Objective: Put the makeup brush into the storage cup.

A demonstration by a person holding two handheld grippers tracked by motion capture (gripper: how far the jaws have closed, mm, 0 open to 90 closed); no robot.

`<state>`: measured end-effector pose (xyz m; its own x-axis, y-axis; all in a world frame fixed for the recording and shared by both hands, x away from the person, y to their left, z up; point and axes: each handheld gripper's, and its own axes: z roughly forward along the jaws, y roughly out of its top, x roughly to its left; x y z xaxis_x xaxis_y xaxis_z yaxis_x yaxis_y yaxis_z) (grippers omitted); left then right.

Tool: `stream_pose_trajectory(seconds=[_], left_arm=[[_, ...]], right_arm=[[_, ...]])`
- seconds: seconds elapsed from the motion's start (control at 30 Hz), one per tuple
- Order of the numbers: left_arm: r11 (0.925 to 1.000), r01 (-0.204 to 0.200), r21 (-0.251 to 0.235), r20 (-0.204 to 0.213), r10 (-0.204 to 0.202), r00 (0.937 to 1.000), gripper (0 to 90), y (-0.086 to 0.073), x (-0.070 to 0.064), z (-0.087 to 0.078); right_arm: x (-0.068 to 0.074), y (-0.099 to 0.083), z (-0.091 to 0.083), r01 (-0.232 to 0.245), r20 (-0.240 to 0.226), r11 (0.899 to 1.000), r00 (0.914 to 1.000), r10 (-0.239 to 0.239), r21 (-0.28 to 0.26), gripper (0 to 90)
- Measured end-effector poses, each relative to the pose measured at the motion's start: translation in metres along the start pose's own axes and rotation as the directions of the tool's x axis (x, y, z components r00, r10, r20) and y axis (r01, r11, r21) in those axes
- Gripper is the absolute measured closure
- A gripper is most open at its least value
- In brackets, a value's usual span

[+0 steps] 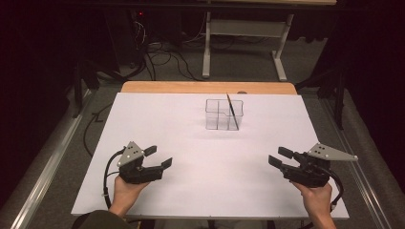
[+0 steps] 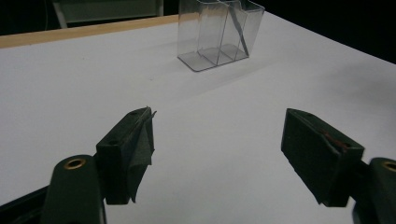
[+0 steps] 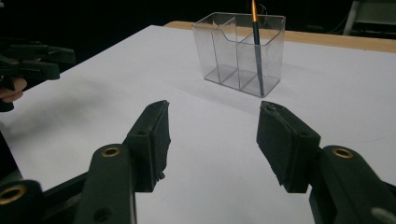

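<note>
Resting low on the white tabletop [image 1: 157,119], on the near side of the clear box [image 1: 224,114], one to each side: the left gripper [image 1: 159,158] and the right gripper [image 1: 280,157]. Both well apart from the box, both with fingers spread wide, holding nothing. Same wide gap seen in the left gripper view [image 2: 219,154] and the right gripper view [image 3: 212,140].

Standing toward the far middle of the tabletop, just in front of the wooden edge [image 1: 191,87]: that clear box, made of see-through hard plastic, split by thin walls into small boxy parts. Smooth, shiny, square-cornered. Probably light and easy to tip or slide if bumped, and slippery to pinch.

Leaning inside the box, in the part nearest the right gripper: a thin dark pencil [image 1: 232,112], tilted, its top poking above the rim. Orange near the top in the right gripper view [image 3: 256,46]. Long, stiff, round and skinny, surely very light. Likely to roll or slip between the pads. Best to take hold of the bare part above the rim, squeezing across the stick, then lifting straight up along its lean.

Flat black pads on the fingers [image 3: 154,140], looking a bit soft and rough, good for gripping a smooth stick.
</note>
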<state>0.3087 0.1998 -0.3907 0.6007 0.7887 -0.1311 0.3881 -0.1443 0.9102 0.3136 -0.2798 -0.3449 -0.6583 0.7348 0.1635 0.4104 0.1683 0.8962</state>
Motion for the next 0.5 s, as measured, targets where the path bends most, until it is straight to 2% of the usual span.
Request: stream_pose_trajectory(seconds=[0.5], left_arm=[[1.0000, 0.002, 0.001, 0.000, -0.002, 1.0000, 25.6, 0.0001, 0.0004, 0.0001]], right_arm=[[-0.0052, -0.0075, 0.0026, -0.001, 0.026, 1.000, 0.9997, 0.001, 0.022, 45.6]])
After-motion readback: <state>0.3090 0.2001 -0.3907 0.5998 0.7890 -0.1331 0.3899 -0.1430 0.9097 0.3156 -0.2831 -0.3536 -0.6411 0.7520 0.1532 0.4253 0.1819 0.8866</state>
